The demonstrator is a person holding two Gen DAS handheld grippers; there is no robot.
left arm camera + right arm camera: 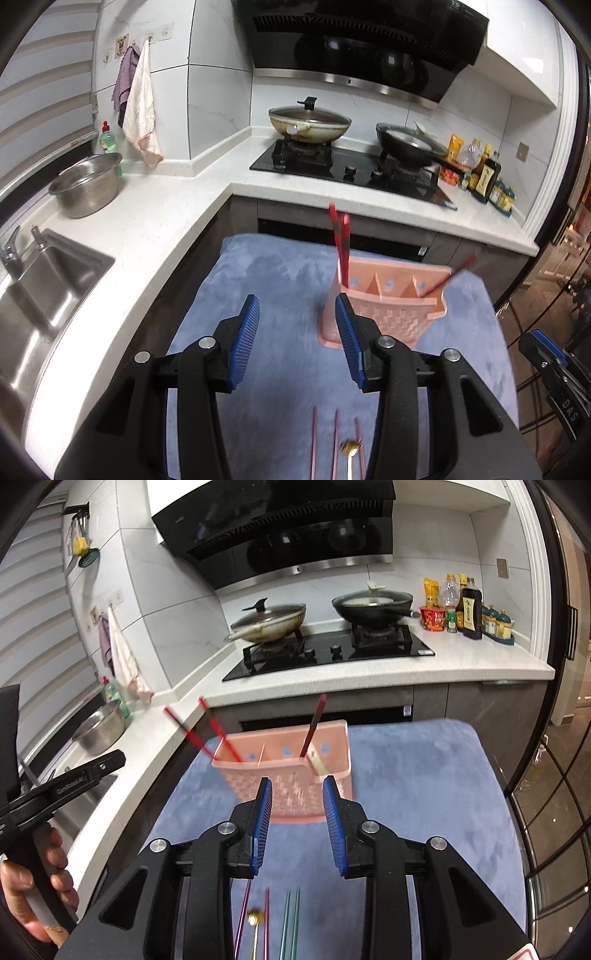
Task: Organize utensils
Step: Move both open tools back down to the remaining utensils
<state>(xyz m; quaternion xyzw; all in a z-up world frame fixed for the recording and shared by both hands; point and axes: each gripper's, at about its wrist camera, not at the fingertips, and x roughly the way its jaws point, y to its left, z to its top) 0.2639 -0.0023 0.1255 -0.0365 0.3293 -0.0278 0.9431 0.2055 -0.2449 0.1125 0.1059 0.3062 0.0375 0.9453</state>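
1. The left gripper (297,338) has its blue ribbed fingers (245,341) spread wide with nothing between them; the right gripper (297,821) likewise holds its blue pads (262,825) apart and bare.
2. At 12 o'clock of the right gripper, and 1 o'clock of the left, stands a pink woven-pattern plastic utensil caddy (384,314) (291,775) with three compartments, on a blue plush mat (288,288) (424,775).
3. Two red-and-black chopsticks (341,247) (218,731) lean out of the caddy's left end compartment; another dark red chopstick (448,277) (314,723) sits in the right end compartment.
4. At 6 o'clock, under the grippers, thin utensils lie on the mat: pink metal chopsticks (314,443) (242,919), green metal chopsticks (290,923), and a small gold spoon (351,452) (255,921) among them.
5. In the right wrist view, a hand (33,890) grips the left tool's handle at 8 o'clock.
6. Behind the mat runs a white countertop (155,206) bearing a steel bowl (86,184) and a black gas hob (332,653).
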